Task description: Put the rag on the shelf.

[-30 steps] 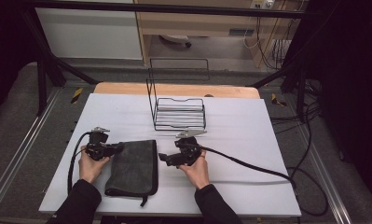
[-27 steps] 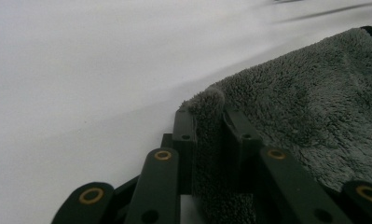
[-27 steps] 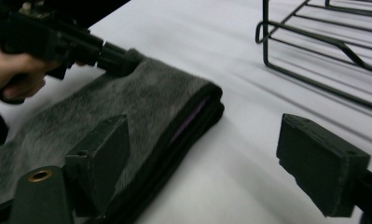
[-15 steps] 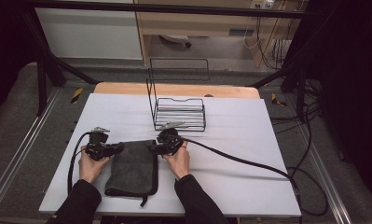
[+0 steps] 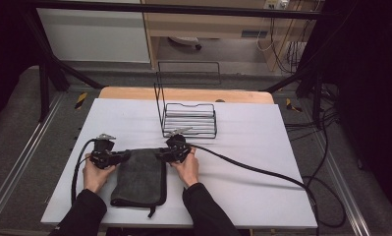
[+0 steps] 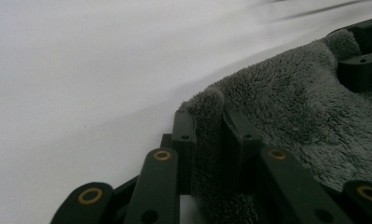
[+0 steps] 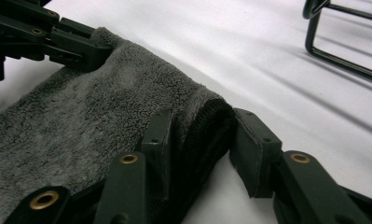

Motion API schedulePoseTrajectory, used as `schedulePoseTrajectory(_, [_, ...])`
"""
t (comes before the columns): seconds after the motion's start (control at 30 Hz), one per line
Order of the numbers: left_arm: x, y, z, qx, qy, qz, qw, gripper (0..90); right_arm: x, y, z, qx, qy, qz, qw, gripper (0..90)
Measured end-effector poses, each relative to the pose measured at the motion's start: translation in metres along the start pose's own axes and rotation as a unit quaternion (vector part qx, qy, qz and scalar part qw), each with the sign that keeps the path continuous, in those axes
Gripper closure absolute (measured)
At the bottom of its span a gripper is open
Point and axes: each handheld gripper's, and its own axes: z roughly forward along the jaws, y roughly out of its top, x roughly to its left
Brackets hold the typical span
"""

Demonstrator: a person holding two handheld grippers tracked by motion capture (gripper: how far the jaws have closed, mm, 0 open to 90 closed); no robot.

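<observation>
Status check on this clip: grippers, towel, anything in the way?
Left gripper shut on grey towel corner. Right gripper straddles the other corner, not closed. Wire rack beyond, apart.

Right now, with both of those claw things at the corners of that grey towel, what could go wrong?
The right gripper is not closed on the towel yet; its jaws straddle the corner with a gap on one side, so it could slip out if lifted now. The left gripper pinches only a small edge, which might pull free. The wire rack stands close behind and could get bumped.

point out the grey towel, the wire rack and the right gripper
grey towel [image 5: 142, 179]: high view, middle of the folded cloth
wire rack [image 5: 189, 123]: high view, its slatted base
right gripper [image 7: 200, 140]: right gripper view, between its fingertips, astride the towel's corner
</observation>
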Motion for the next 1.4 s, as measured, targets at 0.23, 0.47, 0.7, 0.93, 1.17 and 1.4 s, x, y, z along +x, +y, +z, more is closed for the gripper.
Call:
schedulePoseTrajectory(0.23, [0.001,0.0,0.0,-0.001,-0.003,0.0,1.0,75.6,-0.002,0.001,0.003,0.003,0.02,0.026,0.9995,70.6])
schedulePoseTrajectory(0.47, [0.003,-0.001,0.0,-0.002,-0.012,-0.008,0.9999,76.3,-0.003,0.001,0.002,0.01,0.026,0.043,0.9987,77.3])
schedulePoseTrajectory(0.7, [0.006,-0.001,-0.003,-0.012,-0.022,-0.021,0.9995,80.5,-0.001,0.001,-0.001,0.001,0.021,0.044,0.9988,78.8])
schedulePoseTrajectory(0.93, [0.007,-0.002,-0.02,-0.053,-0.036,-0.03,0.9975,81.1,0.006,0.003,-0.009,-0.02,0.022,0.035,0.9989,78.9])
schedulePoseTrajectory(1.17, [0.004,-0.002,-0.035,-0.085,-0.042,-0.022,0.9953,81.1,0.016,0.006,-0.022,-0.052,0.031,0.025,0.9978,78.9])
schedulePoseTrajectory(1.4, [-0.002,0.0,-0.048,-0.111,-0.047,-0.013,0.9926,81.1,0.027,0.009,-0.039,-0.08,0.033,0.007,0.9962,78.9])
